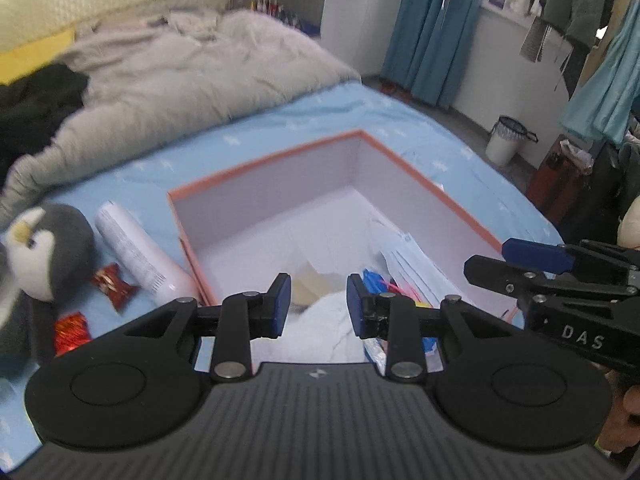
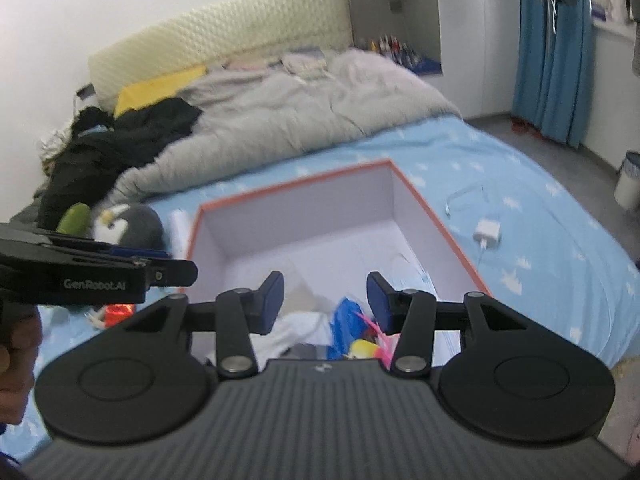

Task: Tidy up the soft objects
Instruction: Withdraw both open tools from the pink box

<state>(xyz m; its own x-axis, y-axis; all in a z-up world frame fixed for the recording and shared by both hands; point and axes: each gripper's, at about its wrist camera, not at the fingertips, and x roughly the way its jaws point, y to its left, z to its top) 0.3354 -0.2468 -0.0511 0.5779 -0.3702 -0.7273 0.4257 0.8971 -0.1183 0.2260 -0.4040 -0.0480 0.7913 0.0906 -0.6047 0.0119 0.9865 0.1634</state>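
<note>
Left wrist: left gripper [image 1: 316, 307] jaws apart, nothing between, above one orange-rimmed box [image 1: 420, 176] on the blue bedsheet [image 1: 400, 120]. One white cloth [image 1: 324, 328] lies inside at the near end. Left of the box: one penguin plush [image 1: 48, 248], one white tube [image 1: 136, 252], two red candies [image 1: 114, 284].

Right wrist: right gripper [image 2: 326, 300] jaws wider, empty, over the same box. One charger [image 2: 487, 235] right of it.

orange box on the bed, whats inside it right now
At the near end of the orange box: a white cloth, a stack of white papers and colourful bits. Its far half is bare. Both grippers hide the nearest edge and whatever lies under the cloth.
</note>
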